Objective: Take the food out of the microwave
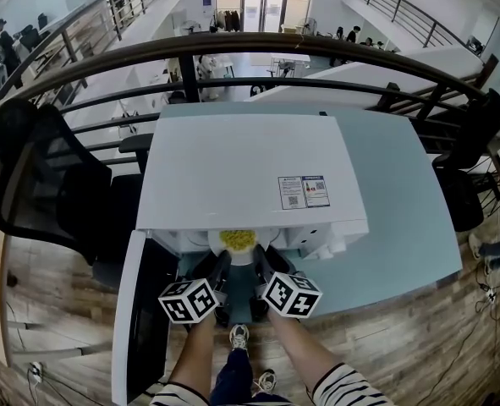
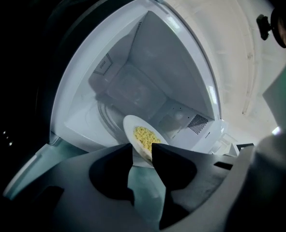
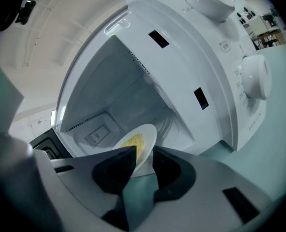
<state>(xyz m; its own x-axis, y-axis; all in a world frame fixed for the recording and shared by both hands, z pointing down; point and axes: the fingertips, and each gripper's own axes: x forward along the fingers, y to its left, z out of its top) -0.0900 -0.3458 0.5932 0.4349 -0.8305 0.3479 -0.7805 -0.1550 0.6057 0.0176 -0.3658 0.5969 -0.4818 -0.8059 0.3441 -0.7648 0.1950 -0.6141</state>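
A white microwave (image 1: pixel 241 172) stands on a pale teal table (image 1: pixel 402 218), its door (image 1: pixel 140 311) swung open to the left. At the mouth of the cavity is a white plate (image 1: pixel 242 255) with yellow food (image 1: pixel 238 240) on it. My left gripper (image 1: pixel 222 265) grips the plate's left rim and my right gripper (image 1: pixel 263 262) grips its right rim. In the left gripper view the plate (image 2: pixel 142 138) sits tilted with its edge between the jaw tips of the left gripper (image 2: pixel 143 153). In the right gripper view the plate (image 3: pixel 143 141) has its rim pinched by the right gripper (image 3: pixel 144 153).
Black office chairs stand at the left (image 1: pixel 38 176) and the right (image 1: pixel 469 167) of the table. A dark curved railing (image 1: pixel 317 49) runs behind it. The microwave's knob (image 3: pixel 256 76) is at the right of the opening. My legs and shoes (image 1: pixel 239 337) are below.
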